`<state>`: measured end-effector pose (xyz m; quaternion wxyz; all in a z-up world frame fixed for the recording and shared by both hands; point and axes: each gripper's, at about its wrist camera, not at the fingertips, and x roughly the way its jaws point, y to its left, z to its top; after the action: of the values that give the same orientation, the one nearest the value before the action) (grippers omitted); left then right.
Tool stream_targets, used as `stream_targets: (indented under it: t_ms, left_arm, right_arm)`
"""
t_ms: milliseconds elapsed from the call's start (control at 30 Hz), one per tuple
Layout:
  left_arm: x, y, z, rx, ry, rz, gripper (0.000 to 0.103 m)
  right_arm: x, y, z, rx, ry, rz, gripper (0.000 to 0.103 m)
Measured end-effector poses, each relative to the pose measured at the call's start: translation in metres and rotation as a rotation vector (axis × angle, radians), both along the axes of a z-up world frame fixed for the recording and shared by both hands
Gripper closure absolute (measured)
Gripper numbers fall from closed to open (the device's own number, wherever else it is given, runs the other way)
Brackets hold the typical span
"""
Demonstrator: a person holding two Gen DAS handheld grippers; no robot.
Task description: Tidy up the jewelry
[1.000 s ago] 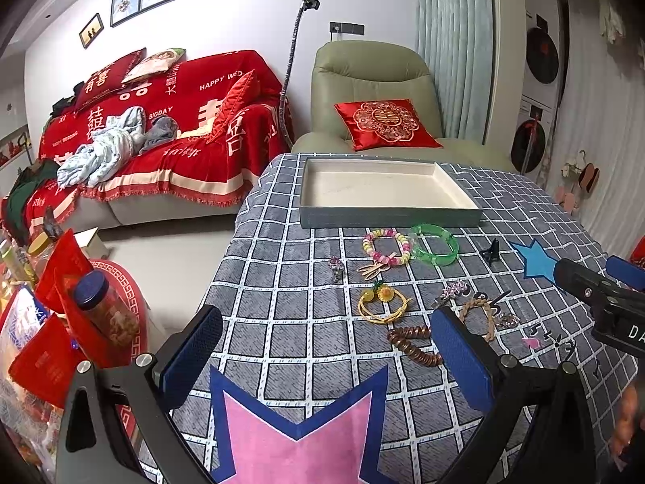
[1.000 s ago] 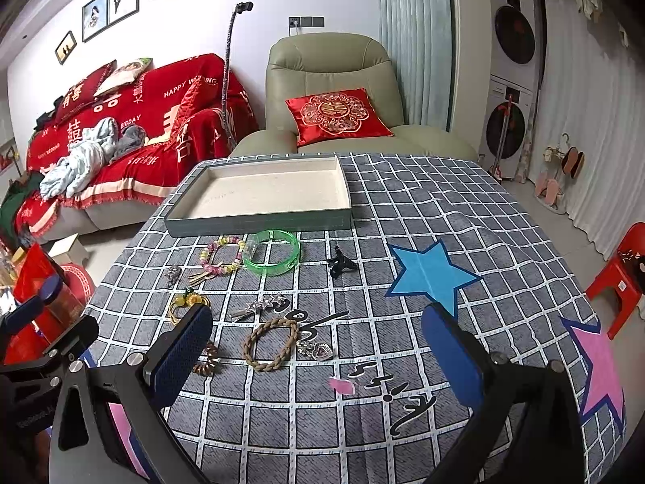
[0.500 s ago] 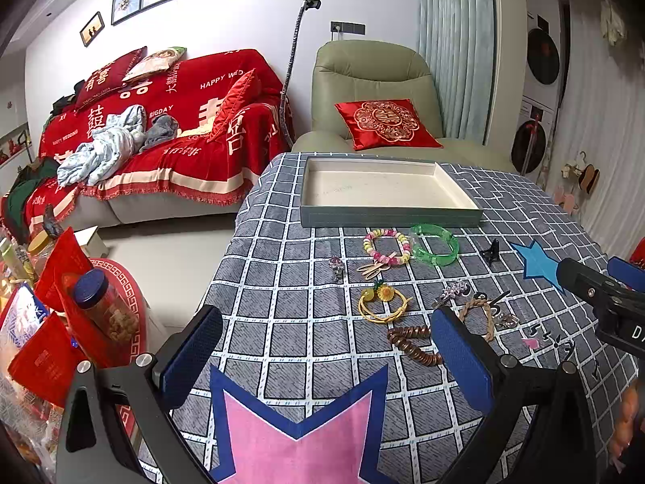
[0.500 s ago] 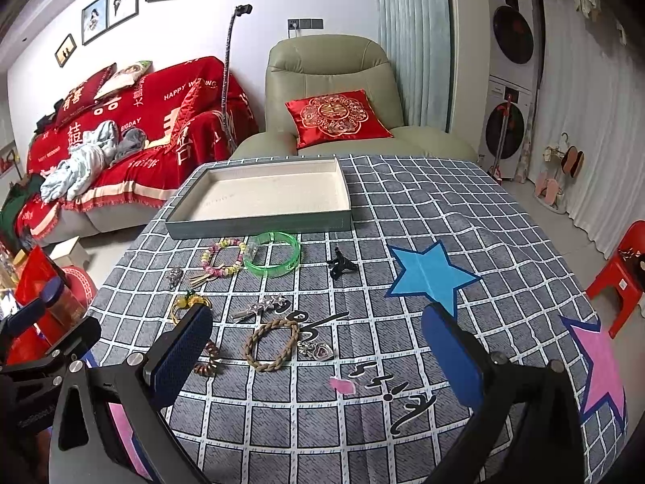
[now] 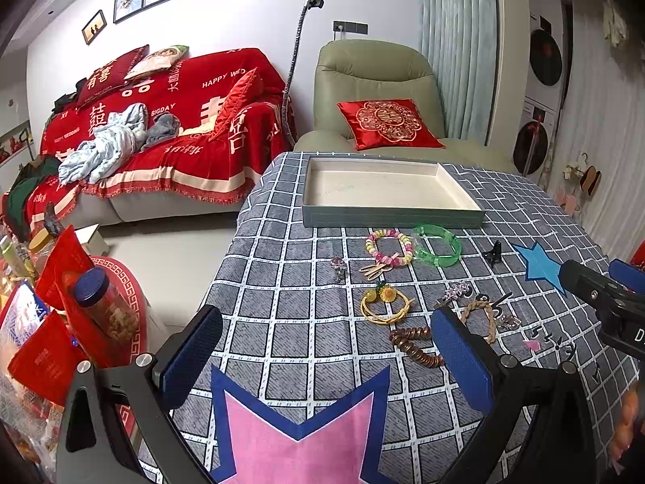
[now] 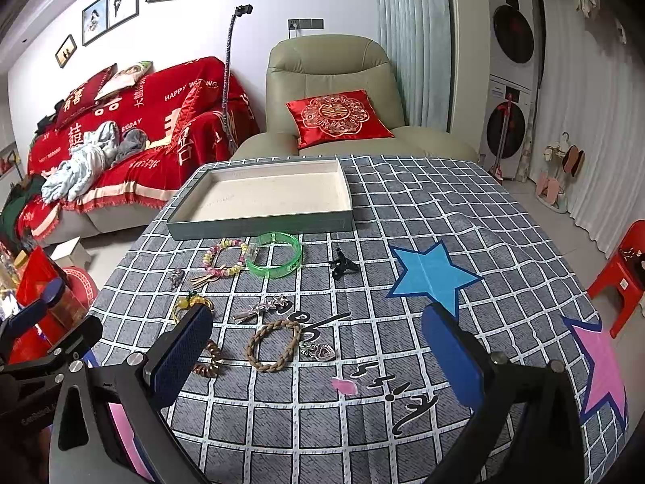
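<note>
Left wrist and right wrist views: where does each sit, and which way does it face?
Left wrist: near table edge, left side, facing the tray; own open left tongs show, right tongs at the right edge.
Right wrist: further right, same heading; own open right tongs show, left tongs at the left edge.
Shared: tray, green bangle, braided bracelet, armchair.

Bright, even light — sharp, edges fisheye-bent
</note>
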<state>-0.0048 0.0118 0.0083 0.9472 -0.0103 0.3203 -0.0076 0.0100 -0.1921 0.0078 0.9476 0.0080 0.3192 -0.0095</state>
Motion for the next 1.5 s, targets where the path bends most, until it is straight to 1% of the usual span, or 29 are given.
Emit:
stream_targets:
  t_ms: [1100, 1500]
  left_arm:
    - [0.0047, 0.0014, 0.0028, -0.004, -0.001, 0.004, 0.000]
    - [0.0059, 0.0010, 0.0000, -0.006, 0.011, 0.004, 0.000]
  right_arm:
    - [-0.0001, 0.0001, -0.0005, 0.004, 0.000, 0.000, 0.000]
    - [-0.0005, 0.0040, 0.0002, 0.009, 0.004, -0.002, 0.000]
